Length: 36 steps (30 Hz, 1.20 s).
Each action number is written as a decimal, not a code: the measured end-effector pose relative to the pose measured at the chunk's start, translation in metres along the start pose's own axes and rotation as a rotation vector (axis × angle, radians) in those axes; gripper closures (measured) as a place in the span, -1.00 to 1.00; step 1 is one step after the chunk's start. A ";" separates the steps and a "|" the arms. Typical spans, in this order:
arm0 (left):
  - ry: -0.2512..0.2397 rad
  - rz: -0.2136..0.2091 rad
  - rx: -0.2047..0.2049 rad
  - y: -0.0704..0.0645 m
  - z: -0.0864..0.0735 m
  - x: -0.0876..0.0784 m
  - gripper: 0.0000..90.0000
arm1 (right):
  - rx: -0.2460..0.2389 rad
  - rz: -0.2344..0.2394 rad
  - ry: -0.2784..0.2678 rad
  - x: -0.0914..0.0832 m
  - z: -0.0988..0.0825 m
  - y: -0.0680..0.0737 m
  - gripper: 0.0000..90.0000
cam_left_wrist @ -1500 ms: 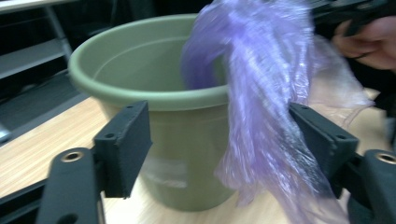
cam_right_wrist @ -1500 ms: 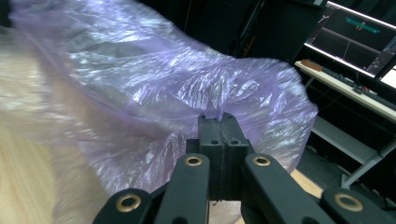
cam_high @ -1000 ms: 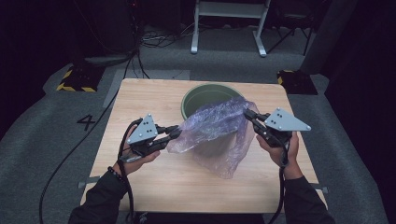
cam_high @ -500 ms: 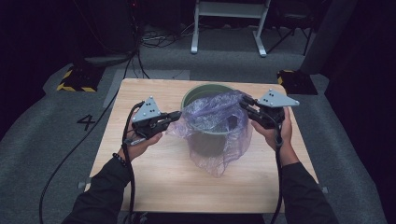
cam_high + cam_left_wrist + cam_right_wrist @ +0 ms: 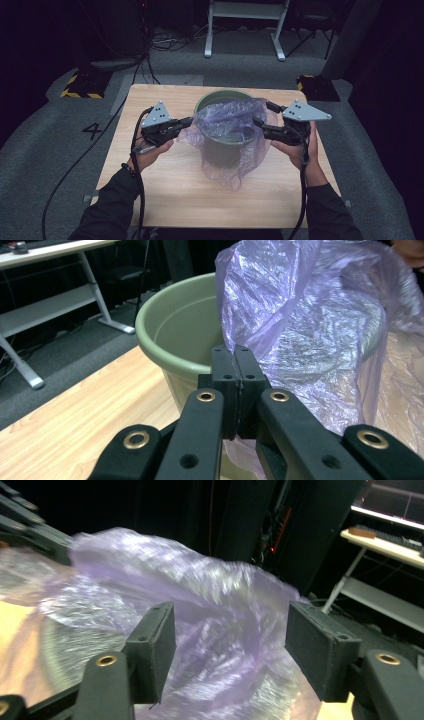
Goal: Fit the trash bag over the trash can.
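A green plastic pot (image 5: 220, 96) stands in the middle of the wooden table. A thin purple plastic bag (image 5: 231, 125) is draped over its near rim and hangs down its front. My left gripper (image 5: 189, 121) is at the pot's left, shut on the bag's left edge. In the left gripper view its jaws (image 5: 234, 352) are pressed together on the film, with the bag (image 5: 310, 330) and the pot (image 5: 165, 320) just beyond. My right gripper (image 5: 263, 113) is at the pot's right; its jaws have just been opening. They stand apart (image 5: 230, 625) with the bag (image 5: 210, 590) loose beyond them.
The bare wood of the table (image 5: 165, 200) stretches in front of the pot. On the grey floor behind are a white desk frame (image 5: 245, 30), cables, and yellow-black striped blocks at the left (image 5: 80, 85) and right (image 5: 312, 82). A painted 4 (image 5: 93, 131) marks the floor at the left.
Both grippers carried the stretched bag back from in front of the pot and over it. The right jaws have opened and let go of the bag's right edge; the left stays closed on it.
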<state>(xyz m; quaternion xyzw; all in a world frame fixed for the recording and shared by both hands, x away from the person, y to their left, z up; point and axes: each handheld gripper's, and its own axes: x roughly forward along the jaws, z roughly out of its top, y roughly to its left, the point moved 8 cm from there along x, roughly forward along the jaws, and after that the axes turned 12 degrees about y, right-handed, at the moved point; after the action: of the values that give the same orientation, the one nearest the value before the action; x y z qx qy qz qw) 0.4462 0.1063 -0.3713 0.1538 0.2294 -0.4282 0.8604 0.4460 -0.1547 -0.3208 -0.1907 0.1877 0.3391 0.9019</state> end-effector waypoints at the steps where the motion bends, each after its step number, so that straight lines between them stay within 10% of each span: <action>1: 0.000 0.000 -0.005 0.000 -0.001 0.000 0.99 | -0.006 0.010 -0.003 -0.003 0.000 0.003 -0.24; 12: 0.001 0.005 -0.020 0.000 -0.010 -0.001 1.00 | -0.098 0.018 0.081 -0.017 -0.032 0.049 -0.35; 17: 0.001 0.010 -0.024 0.002 -0.012 -0.002 0.99 | -0.106 -0.030 0.144 -0.010 -0.051 0.051 -0.05; 23: 0.001 0.023 -0.031 0.006 -0.014 -0.004 1.00 | -0.114 -0.144 0.165 -0.005 -0.063 0.027 0.82; 36: 0.002 0.031 -0.041 0.016 -0.007 -0.004 0.99 | -0.038 -0.283 0.152 -0.006 -0.068 -0.027 0.88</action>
<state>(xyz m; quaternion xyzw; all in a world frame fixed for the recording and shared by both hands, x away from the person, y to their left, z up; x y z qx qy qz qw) 0.4547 0.1214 -0.3744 0.1401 0.2365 -0.4101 0.8696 0.4460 -0.2086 -0.3700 -0.2574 0.2203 0.1969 0.9200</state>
